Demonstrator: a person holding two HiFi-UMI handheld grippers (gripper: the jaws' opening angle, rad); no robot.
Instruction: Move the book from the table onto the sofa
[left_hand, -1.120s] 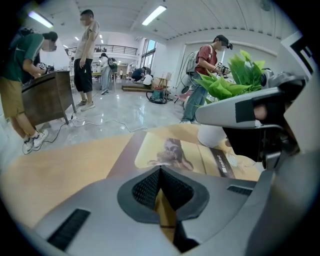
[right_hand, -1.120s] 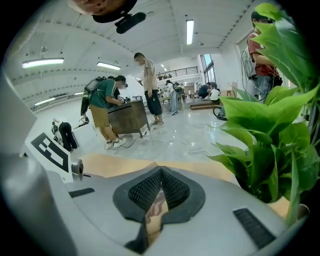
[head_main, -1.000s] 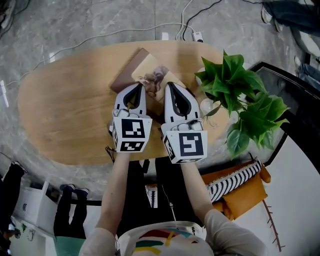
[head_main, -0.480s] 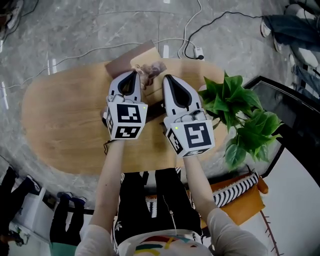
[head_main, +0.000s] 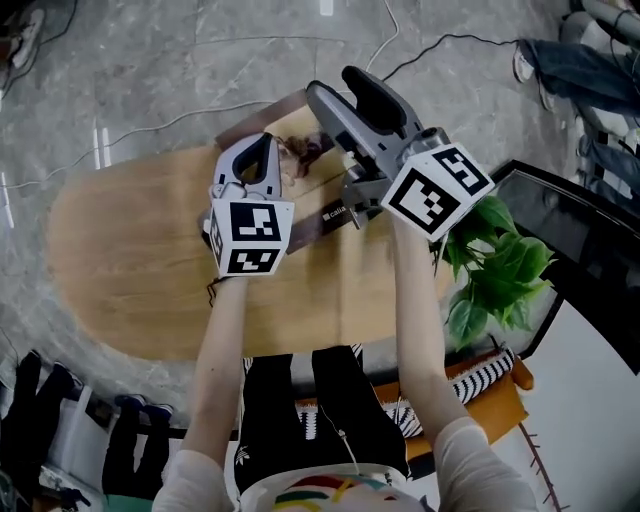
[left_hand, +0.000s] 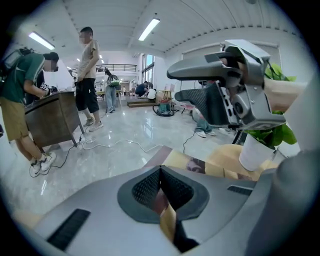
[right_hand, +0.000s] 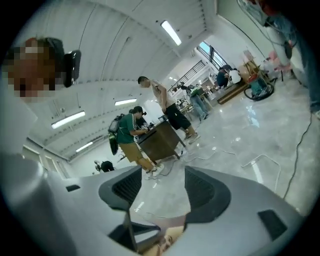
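The book (head_main: 296, 128), brown-covered with a picture page showing, lies across the far edge of the oval wooden table (head_main: 130, 250). My left gripper (head_main: 264, 142) is shut on its near edge. In the left gripper view the page (left_hand: 197, 165) runs out from the closed jaws of my left gripper (left_hand: 160, 171). My right gripper (head_main: 332, 82) is lifted above the book's right side and its jaws are opening. In the right gripper view, my right gripper (right_hand: 162, 187) has a wide gap, and the pads touch nothing. A corner of the book (right_hand: 162, 241) shows low beneath them.
A leafy green plant (head_main: 495, 270) in a white pot (left_hand: 255, 152) stands at the table's right end. Right of it is a black-framed glass surface (head_main: 575, 225). An orange seat with a striped cushion (head_main: 470, 375) is near my right side. Cables (head_main: 150, 120) cross the marble floor, and people stand at a desk (left_hand: 52, 117).
The right gripper has let go of the book, opened, and risen up and away. The left gripper has shifted the book toward the table's far edge.
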